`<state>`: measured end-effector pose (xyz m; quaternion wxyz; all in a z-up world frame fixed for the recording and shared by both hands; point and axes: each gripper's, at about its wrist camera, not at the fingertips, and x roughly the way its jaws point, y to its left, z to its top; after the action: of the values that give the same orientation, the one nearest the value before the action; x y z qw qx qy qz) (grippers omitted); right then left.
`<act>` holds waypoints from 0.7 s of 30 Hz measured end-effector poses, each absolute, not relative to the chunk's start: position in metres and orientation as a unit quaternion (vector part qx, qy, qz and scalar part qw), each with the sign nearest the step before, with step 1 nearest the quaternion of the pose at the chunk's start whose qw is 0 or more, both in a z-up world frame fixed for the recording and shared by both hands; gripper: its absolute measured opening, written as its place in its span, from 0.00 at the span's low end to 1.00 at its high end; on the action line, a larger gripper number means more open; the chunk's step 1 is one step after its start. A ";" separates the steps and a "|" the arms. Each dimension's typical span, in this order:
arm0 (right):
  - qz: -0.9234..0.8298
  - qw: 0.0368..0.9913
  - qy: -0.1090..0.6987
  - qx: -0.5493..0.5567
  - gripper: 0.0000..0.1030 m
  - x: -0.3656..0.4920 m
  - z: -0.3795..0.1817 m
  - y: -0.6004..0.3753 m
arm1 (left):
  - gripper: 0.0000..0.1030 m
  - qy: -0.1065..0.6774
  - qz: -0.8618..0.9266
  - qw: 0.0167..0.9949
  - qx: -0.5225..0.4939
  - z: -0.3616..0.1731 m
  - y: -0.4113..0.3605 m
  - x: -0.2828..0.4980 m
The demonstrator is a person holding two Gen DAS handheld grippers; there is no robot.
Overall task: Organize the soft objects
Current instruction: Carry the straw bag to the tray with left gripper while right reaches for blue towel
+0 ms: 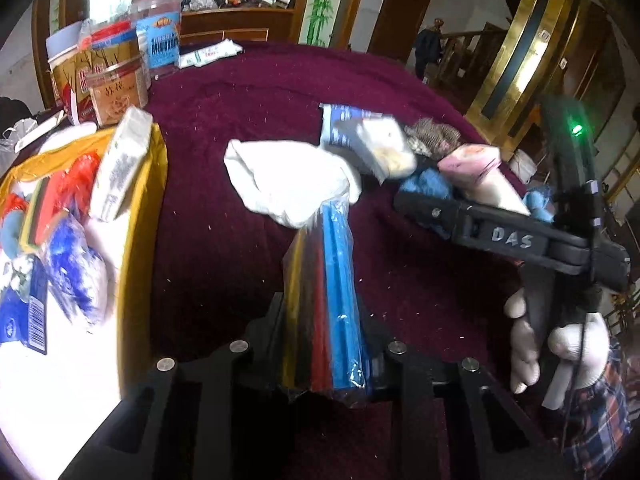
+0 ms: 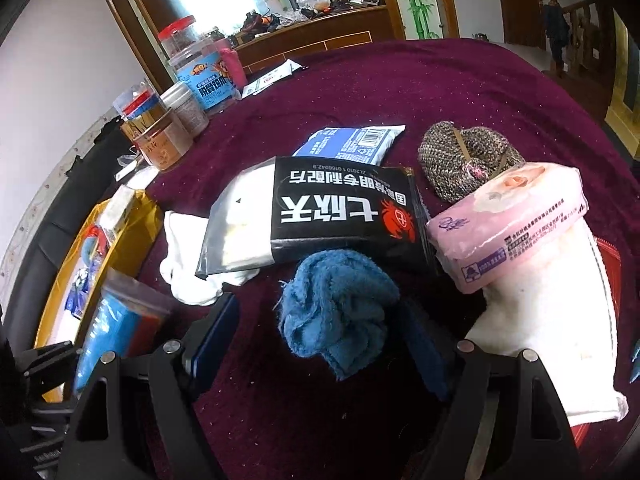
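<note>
The left gripper (image 1: 320, 316) has its jaws clamped on a clear plastic packet of coloured cloth strips (image 1: 324, 280), blue, red, dark and yellow, which stands up the centre of the left wrist view. No earlier picture is given. Beyond the packet's top end lies a crumpled white cloth (image 1: 288, 180) on the maroon velvet-covered counter (image 1: 248, 112). At the left of that view a yellow-rimmed white tray (image 1: 148, 200) holds soft packets: a white tissue pack (image 1: 120, 168) leaning on its rim, red and blue-printed bags beside it.

The right gripper (image 2: 320, 340) has its jaws standing wide, one finger either side of a rumpled blue terry towel (image 2: 340, 312) in the lower centre of the right wrist view; the pads do not visibly press on it. Above the towel lies a black plastic packet with white characters (image 2: 344, 216), partly over the white cloth. A blue and white packet (image 2: 352, 140) lies behind it. To the right sit a brown knitted item (image 2: 460, 160), a pink tissue pack (image 2: 508, 224) and a white fleecy cloth (image 2: 540, 320) under the pack.

In the left wrist view a white-gloved hand (image 1: 560, 340) holds the right gripper at the right edge. Jars and tins (image 2: 180, 112) cluster at the upper left of the counter
</note>
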<state>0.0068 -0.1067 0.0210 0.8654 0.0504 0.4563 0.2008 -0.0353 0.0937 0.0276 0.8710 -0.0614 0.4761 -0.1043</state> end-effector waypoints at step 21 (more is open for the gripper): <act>0.194 0.869 0.449 0.075 0.39 0.009 0.019 -0.121 | 0.33 0.437 -0.126 0.884 -0.108 0.051 0.114 -0.066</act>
<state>0.0086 -0.1212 0.0194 0.8688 0.0746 0.4493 0.1941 -0.0658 0.1136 0.0509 0.8842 -0.1077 0.4366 -0.1260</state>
